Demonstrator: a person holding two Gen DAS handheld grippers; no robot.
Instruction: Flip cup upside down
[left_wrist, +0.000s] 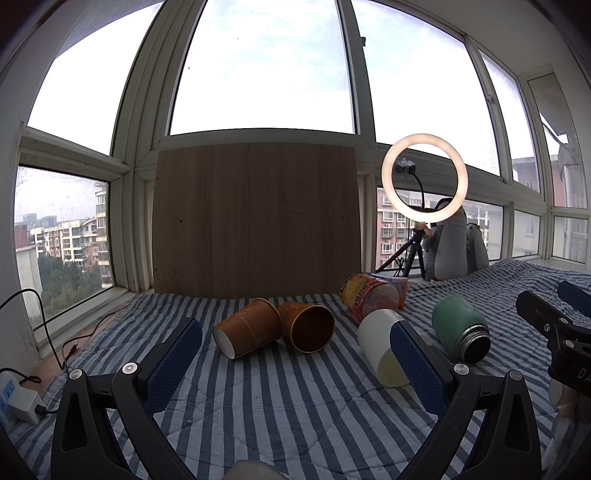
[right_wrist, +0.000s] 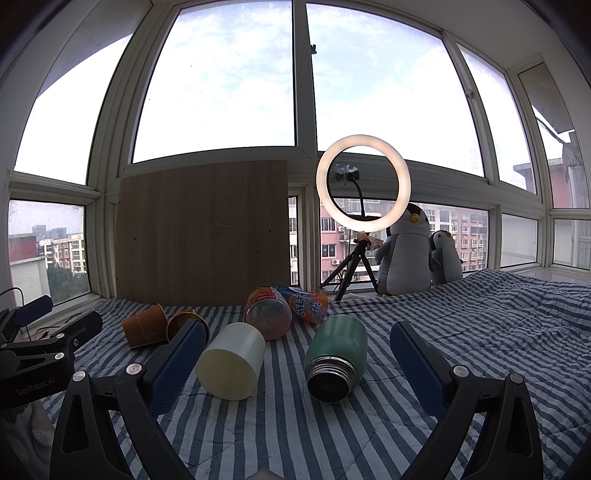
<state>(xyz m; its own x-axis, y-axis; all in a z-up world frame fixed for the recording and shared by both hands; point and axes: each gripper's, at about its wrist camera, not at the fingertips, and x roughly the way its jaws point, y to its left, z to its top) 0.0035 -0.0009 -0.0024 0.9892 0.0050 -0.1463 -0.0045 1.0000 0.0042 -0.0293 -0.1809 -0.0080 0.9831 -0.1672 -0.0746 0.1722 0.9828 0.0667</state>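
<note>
Several cups lie on their sides on the striped blanket. Two orange paper cups (left_wrist: 248, 332) (left_wrist: 307, 325) lie together ahead of my left gripper (left_wrist: 295, 328), which is open and empty. A white cup (left_wrist: 380, 341) lies partly behind its right finger. A green metal flask (left_wrist: 461, 326) lies further right. In the right wrist view my right gripper (right_wrist: 298, 334) is open and empty, with the white cup (right_wrist: 232, 365) and the green flask (right_wrist: 337, 356) lying between its fingers, mouths toward the camera. The orange cups (right_wrist: 146, 330) sit behind its left finger.
A clear cup with orange print (right_wrist: 269, 316) and a drinks can (right_wrist: 308, 305) lie behind. A wooden board (left_wrist: 255, 218) leans on the window. A ring light on a tripod (right_wrist: 364, 184) and two penguin toys (right_wrist: 406, 251) stand at the back right. A power strip (left_wrist: 14, 400) lies left.
</note>
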